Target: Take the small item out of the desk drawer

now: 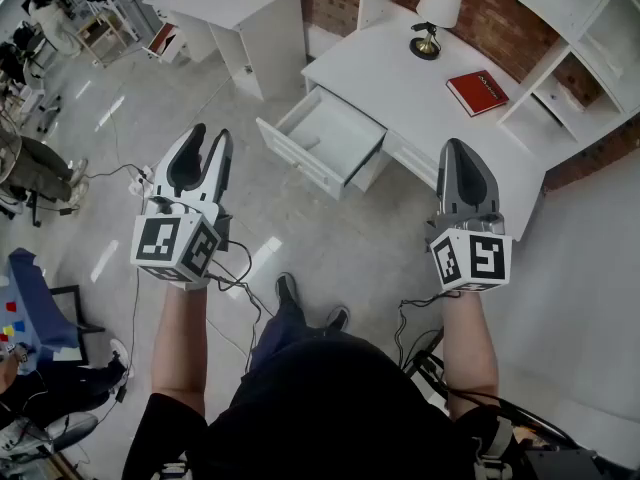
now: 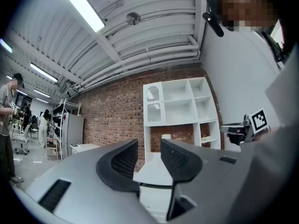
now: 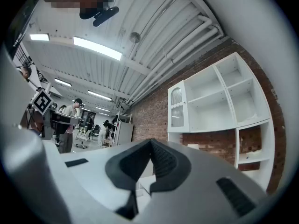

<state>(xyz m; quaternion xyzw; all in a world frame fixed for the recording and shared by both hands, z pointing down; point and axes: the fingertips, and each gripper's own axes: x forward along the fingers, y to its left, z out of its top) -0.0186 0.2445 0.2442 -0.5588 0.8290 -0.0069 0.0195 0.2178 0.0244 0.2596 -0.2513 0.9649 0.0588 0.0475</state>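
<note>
Right hand-held gripper (image 3: 150,142): jaws together, pads meeting at the tips, nothing clamped. It is held in the air in front of the table (image 1: 400,83), at the near right end of the table's front, touching nothing.

Left hand-held gripper (image 2: 149,146): jaws apart with a clear gap and nothing in it. Only the table top and the white shelf unit (image 2: 180,101) show through the gap. It is also in the air, in front of the table and left of it, touching nothing. The two grippers are well apart from each other, and the marker cubes face the head camera.

Drawer (image 1: 325,138): pulled out from the table's front left and standing open towards the person. Neither gripper is in it or on it. What shows of its inside is white. The small item cannot be made out in any view, so its place in the drawer is not confirmed.

On the table: a lamp (image 1: 437,13) at the far left and a red book (image 1: 477,92) lying flat towards the right. The shelf unit stands behind the table and to its right, against a brick wall (image 1: 480,8). A second white desk (image 1: 240,8) stands left of the table, apart from it. Cables (image 1: 235,283) lie on the floor in front of the table.
</note>
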